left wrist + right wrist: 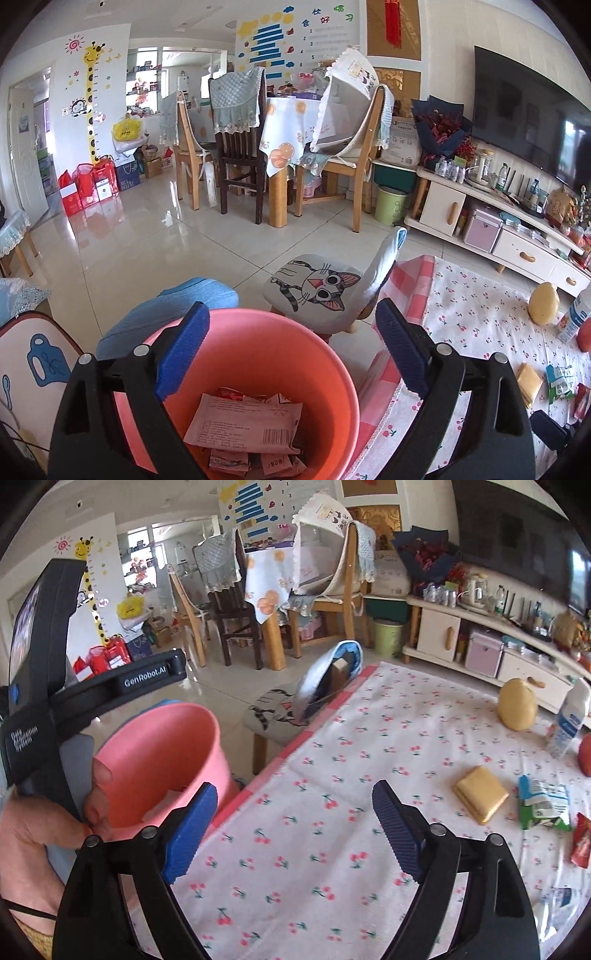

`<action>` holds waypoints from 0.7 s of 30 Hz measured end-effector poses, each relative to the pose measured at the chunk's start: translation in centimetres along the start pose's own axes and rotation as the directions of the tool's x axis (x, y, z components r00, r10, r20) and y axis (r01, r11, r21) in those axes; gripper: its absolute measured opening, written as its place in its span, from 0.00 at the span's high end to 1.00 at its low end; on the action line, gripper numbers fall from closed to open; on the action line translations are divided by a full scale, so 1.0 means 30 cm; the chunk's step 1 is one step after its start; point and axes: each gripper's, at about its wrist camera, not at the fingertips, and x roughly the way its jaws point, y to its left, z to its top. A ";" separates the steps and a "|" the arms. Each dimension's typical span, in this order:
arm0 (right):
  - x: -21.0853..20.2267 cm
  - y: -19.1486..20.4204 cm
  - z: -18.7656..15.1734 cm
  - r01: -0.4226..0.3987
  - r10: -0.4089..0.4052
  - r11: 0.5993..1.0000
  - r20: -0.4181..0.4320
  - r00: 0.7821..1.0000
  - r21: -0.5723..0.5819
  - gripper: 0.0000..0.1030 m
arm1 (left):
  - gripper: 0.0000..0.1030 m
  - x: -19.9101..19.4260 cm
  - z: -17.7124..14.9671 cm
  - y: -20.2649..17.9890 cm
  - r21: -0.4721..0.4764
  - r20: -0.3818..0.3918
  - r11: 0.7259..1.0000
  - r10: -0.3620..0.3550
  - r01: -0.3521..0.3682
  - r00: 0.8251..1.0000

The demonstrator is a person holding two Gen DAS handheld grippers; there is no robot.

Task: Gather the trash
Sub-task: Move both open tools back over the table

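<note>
A pink bucket (314,354) stands beside the table's left edge with several wrappers (245,424) inside. My left gripper (291,350) is open and empty right above its mouth. The bucket also shows in the right wrist view (159,753), with the left gripper's body above it. My right gripper (295,827) is open and empty above the cherry-print tablecloth (314,867). On the table to the right lie a gold packet (480,794), a green-and-white wrapper (543,805) and a red wrapper (581,845).
A yellow pear-shaped object (517,709), a white bottle (570,716) and a red object (585,751) stand at the table's far right. A small cat-print chair (317,291) stands past the bucket. A dining table with chairs (280,147) and a TV cabinet (498,221) lie farther off.
</note>
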 end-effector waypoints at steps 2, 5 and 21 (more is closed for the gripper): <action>-0.011 -0.016 -0.006 0.030 -0.030 0.999 0.006 1.000 -0.015 0.14 | 0.11 -0.004 -0.003 -0.013 0.010 0.001 1.000 -0.005 0.005 1.000; -0.027 -0.041 -0.023 0.063 -0.063 0.998 0.007 0.998 -0.026 0.14 | 0.10 -0.012 -0.008 -0.031 0.026 0.003 1.000 -0.012 0.012 1.000; -0.192 -0.218 -0.191 0.214 -0.216 0.976 0.061 0.974 0.033 0.13 | 0.07 -0.076 -0.039 -0.149 0.018 -0.036 0.949 -0.314 0.315 0.949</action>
